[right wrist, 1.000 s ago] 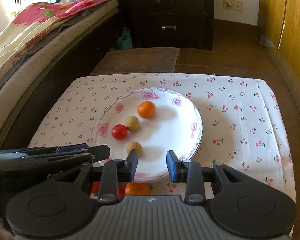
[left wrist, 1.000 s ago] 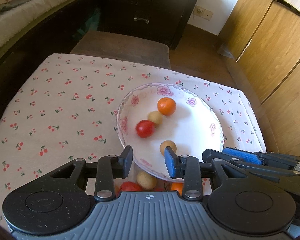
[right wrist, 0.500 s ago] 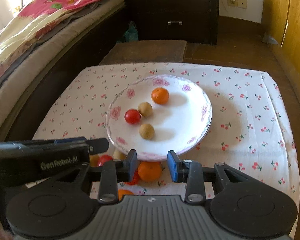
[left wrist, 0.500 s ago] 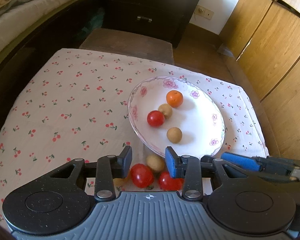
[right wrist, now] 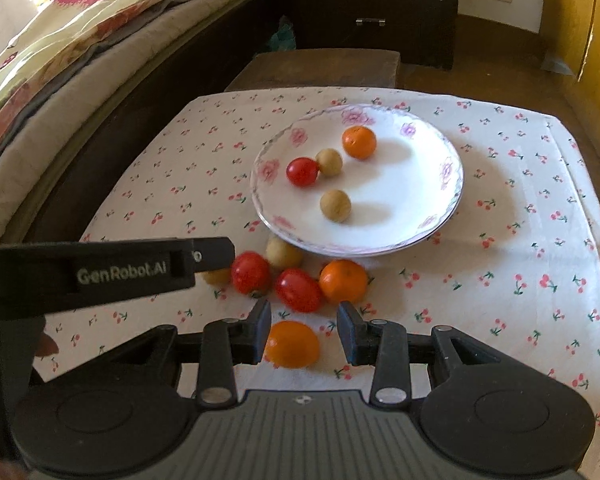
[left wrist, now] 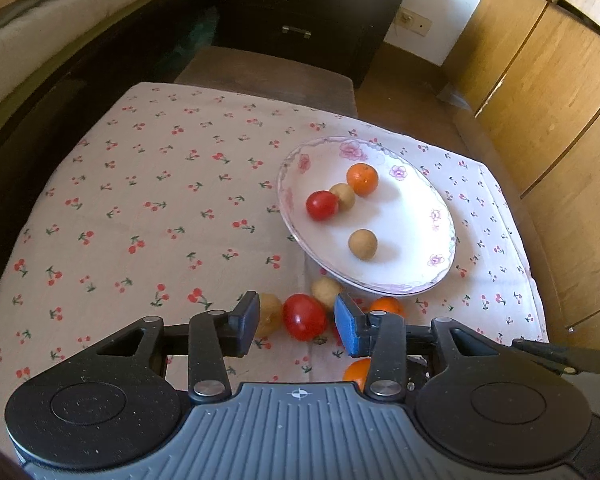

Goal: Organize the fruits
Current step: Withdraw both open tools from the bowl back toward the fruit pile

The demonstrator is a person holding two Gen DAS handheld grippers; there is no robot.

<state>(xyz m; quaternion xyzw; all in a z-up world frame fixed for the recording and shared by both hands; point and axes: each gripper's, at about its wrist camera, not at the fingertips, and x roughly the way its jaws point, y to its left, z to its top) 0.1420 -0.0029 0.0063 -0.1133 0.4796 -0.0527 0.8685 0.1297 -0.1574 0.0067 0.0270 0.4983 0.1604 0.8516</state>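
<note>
Nearest, in the right wrist view: right gripper (right wrist: 302, 332) standing released, jaws just been widening, nothing pinched. Between them in the view, hard by the left pad, a lone orange (right wrist: 293, 344) on the cloth (right wrist: 520, 240), untouched as far as can be seen; probably below the pads rather than level with them. No long axis to reckon with, being round, so any jaw angle would serve.

In the left wrist view: left gripper (left wrist: 296, 326) likewise released, jaws just been opening, empty. A tomato (left wrist: 304, 317) showing in the gap, a touch beyond the tips, with a tan ball (left wrist: 269, 313) just behind the left pad.

A little farther, the loose cluster on the cloth, just near of the plate's edge: two tomatoes, a second orange (right wrist: 343, 281), tan balls, all close together, some touching.

Farther again, the plate (right wrist: 428, 184) with four fruits on it: a tomato touching a tan ball, an orange at the far side, another tan ball apart, nearer.

Judged from this: lone orange nearer the right gripper, lying straight ahead and below; tomato ahead of the left. Main risk, a pad nudging a round neighbour and setting it rolling.
</note>
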